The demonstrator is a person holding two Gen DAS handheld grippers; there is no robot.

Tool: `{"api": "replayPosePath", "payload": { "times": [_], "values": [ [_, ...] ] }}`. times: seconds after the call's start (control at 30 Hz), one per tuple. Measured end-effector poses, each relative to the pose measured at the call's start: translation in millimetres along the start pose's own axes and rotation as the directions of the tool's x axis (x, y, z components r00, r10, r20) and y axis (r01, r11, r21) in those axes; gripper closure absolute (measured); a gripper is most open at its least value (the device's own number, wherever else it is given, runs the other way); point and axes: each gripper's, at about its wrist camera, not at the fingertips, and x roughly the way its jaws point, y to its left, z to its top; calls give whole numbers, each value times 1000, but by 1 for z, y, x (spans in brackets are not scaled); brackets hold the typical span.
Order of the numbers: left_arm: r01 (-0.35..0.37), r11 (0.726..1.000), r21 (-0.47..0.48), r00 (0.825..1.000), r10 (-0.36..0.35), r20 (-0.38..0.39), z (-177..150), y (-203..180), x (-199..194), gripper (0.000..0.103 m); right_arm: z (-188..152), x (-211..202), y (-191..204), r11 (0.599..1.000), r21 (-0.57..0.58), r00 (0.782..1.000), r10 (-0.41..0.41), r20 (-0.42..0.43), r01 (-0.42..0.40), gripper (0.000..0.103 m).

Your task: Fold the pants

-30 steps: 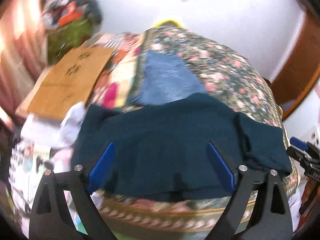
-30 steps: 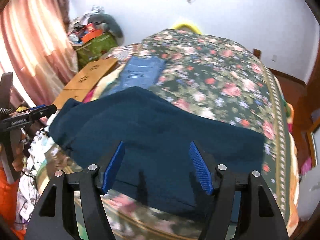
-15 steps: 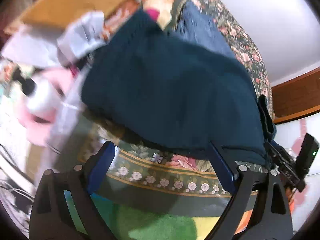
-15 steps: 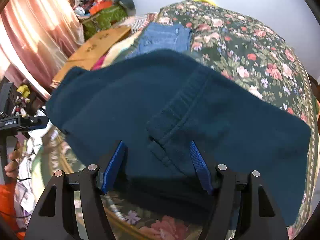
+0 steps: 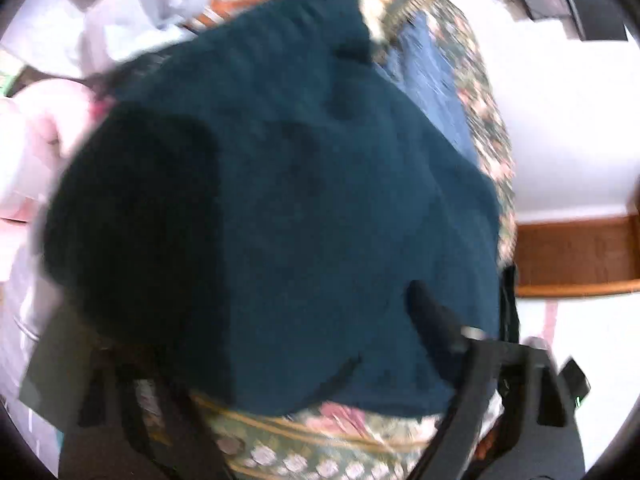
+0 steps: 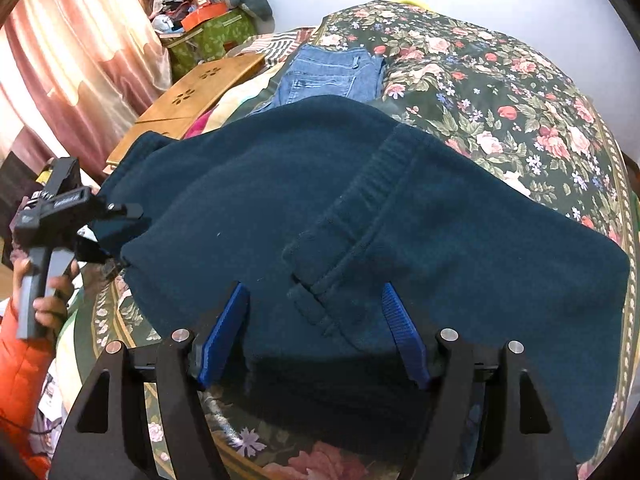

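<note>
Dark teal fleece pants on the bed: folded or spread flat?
Folded. The dark teal fleece pants lie doubled, ribbed waistband on top, stacked layers at the near edge.

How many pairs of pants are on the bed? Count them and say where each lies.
2. The dark teal pants lie spread across the near edge of the bed; the folded blue jeans lie behind them. Others may be hidden underneath.

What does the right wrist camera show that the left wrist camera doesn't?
Only the right wrist view: pink curtains, a wooden board, and the left gripper, its jaws closing at the dark teal pants' edge, in a hand. Only the left: a wooden baseboard and white cloth. Both: the pants, folded jeans, and the flowered bedspread.
</note>
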Motion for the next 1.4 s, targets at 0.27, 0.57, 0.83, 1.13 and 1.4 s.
{"api": "replayPosePath", "payload": {
  "times": [0.27, 0.57, 0.83, 1.13, 1.4],
  "values": [
    [-179, 975, 128, 970, 153, 188, -15, -42, -22, 76, -2, -5, -5, 999, 29, 1000, 20, 8, -21, 36],
    [-311, 879, 361, 892, 138, 431, -15, -155, -88, 81, -19, -38, -38, 992, 121, 999, 22, 49, -27, 36],
    [-318, 739, 594, 850, -56, 524, -59, -302, -108, 82, -42, -87, -85, 979, 201, 988, -73, 138, 44, 36],
    [-194, 510, 838, 930, -175, 322, -147, -422, -47, 83, -86, -137, -136, 941, 330, 962, -151, 226, 70, 36],
    [-26, 358, 933, 999, -32, 40, -223, -446, 69, 84, -120, -148, -155, 919, 385, 961, -175, 213, 82, 36]
  ]
}}
